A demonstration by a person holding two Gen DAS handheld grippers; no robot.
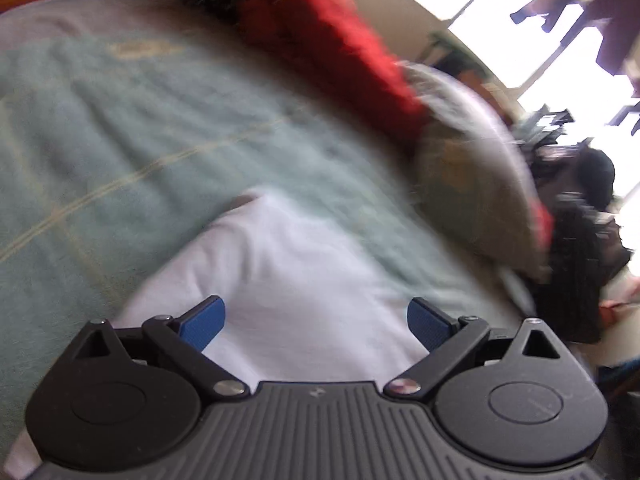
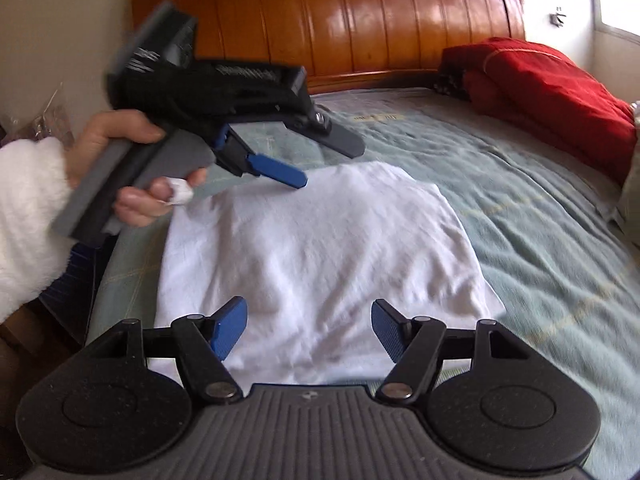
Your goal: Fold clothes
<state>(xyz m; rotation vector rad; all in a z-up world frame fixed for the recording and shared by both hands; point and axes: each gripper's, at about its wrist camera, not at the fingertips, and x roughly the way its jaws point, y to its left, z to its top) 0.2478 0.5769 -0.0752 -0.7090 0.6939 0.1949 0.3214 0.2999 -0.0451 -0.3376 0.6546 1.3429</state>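
Bed (image 2: 520, 208), pale green cover, wooden headboard (image 2: 320, 20) far.
Red bedding (image 2: 552, 92), heaped far right.
White garment (image 2: 320, 248), lying flat near the bed's near-left edge, already folded to a rough rectangle.
Left gripper (image 2: 316, 160), in a hand (image 2: 120, 160), jaws apart, empty, above the garment's far-left corner.
Right gripper (image 2: 308, 332), jaws apart, empty, over the near edge.
Step, judged: between folds. Next: each gripper to an edge, pinch, carry over.
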